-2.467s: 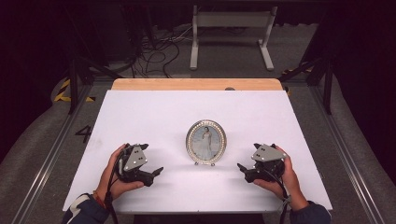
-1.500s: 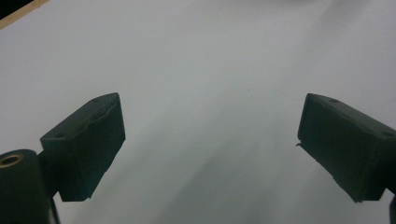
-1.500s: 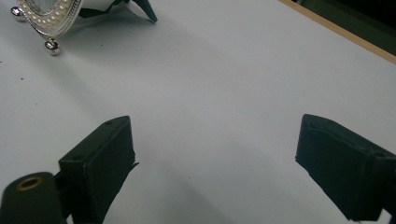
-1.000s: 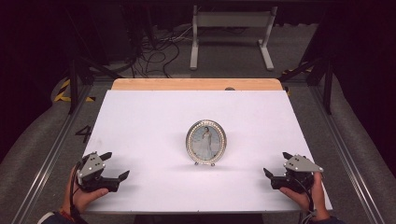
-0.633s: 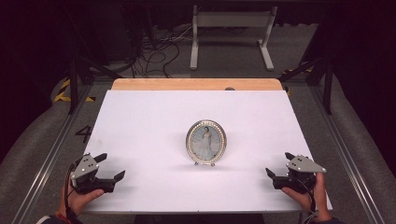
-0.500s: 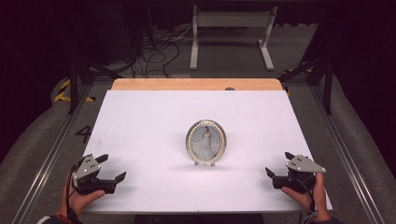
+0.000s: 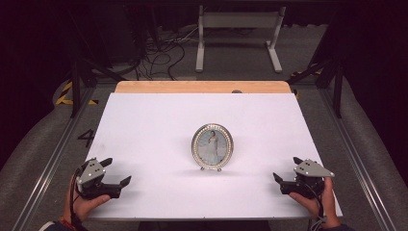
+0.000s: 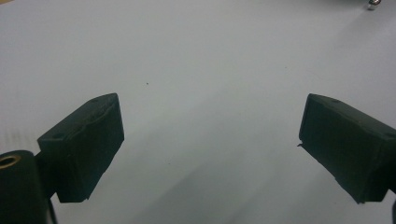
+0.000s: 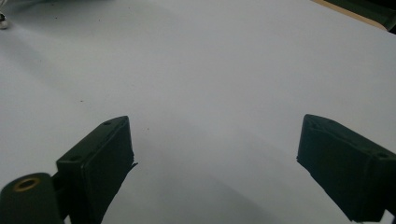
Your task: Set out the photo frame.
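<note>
We are looking at an oval picture frame (image 7: 212, 147) that is standing upright on its small feet near the middle of the white tabletop (image 7: 159, 125), a little toward our side, with its photograph facing us. Bare white surface is lying open all around it: a broad stretch is running back to the wooden strip (image 7: 202, 86) along the far edge, and wide clear lanes are reaching out to both side edges. We are holding the left gripper (image 7: 113, 172) at the near left corner, just inside the front edge, with its jaws spread wide and nothing between them; in the left gripper view the left gripper (image 8: 210, 140) is showing only bare white between its two black jaws. We are holding the right gripper (image 7: 287, 175) at the near right corner, close to the side edge, equally wide open and holding nothing, as the right gripper view of the right gripper (image 9: 215, 149) is confirming. Both are sitting well apart from the frame. Against the view from two and a half seconds ago, our hands have drawn back and outward: they were flanking the frame closely then, and they are now resting at the corners. Over the last half second they have barely shifted, and the frame has stayed where it was.
</note>
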The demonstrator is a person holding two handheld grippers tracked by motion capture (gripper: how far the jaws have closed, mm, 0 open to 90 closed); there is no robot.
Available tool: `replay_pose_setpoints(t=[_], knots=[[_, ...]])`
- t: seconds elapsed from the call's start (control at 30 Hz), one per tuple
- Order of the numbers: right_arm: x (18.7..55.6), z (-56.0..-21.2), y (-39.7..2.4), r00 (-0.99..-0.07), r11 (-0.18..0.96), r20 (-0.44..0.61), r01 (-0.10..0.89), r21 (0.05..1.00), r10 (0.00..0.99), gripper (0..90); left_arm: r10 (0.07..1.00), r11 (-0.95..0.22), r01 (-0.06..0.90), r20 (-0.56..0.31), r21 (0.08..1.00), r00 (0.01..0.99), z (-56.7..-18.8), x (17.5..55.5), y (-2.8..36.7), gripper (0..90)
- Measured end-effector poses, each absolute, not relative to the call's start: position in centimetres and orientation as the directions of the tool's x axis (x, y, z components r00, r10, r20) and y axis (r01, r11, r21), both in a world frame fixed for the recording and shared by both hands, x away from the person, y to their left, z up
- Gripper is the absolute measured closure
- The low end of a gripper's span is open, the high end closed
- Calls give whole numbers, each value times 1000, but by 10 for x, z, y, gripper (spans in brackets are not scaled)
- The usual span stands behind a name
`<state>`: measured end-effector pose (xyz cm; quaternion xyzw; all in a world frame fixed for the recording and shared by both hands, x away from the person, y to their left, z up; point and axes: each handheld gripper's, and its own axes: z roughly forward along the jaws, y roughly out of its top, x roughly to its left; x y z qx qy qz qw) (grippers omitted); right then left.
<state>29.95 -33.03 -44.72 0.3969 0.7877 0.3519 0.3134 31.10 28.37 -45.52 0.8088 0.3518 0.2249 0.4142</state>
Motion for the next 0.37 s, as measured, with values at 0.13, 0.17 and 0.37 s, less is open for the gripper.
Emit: replay_pose_setpoints(t=[0.13,0.17,0.37], knots=[[300,-447,-330,-486,430,-208,407,806,849,91,761,-402,386,69,830,645,-455,310,284,72],[300,-447,-330,-488,423,-200,407,810,850,86,761,-401,388,66,830,645,-456,311,284,69],[302,-449,-331,-488,423,-196,414,806,851,77,750,-418,385,73,823,658,-456,311,282,71]])
